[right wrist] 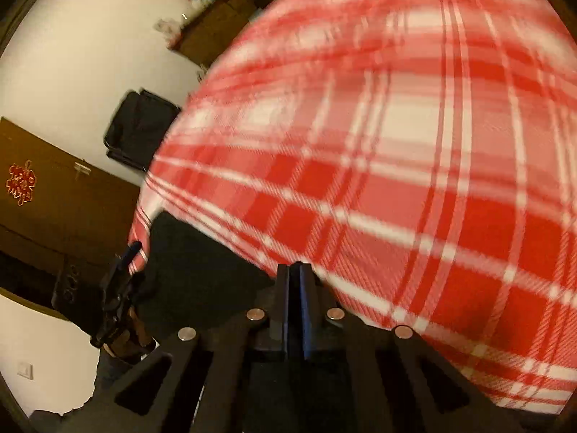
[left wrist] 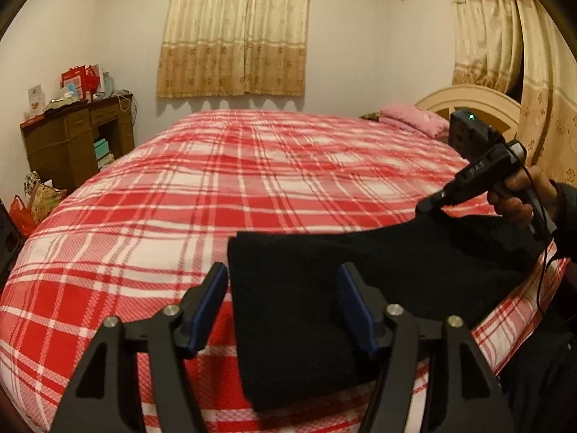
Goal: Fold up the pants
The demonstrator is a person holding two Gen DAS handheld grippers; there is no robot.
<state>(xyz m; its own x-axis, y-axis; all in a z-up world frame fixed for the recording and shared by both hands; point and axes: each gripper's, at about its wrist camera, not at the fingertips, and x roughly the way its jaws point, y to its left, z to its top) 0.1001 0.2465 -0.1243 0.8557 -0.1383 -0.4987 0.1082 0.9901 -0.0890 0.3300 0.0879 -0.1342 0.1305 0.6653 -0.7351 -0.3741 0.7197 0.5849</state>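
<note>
Now: left tool [left wrist: 283, 285] wide open above pants [left wrist: 360, 288] | right tool [right wrist: 295, 274] clamped, lifting pants edge

Left claw [left wrist: 283, 281] spread; right claw [right wrist: 295, 270] seemingly closed.

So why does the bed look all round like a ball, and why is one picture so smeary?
Left wrist view: sharp, but the fisheye lens bulges the plaid bedspread and curves the walls, under warm yellowish light. Right wrist view: the plaid is streaked with motion blur, while the right gripper stays crisp; the black pants show no detail.
</note>
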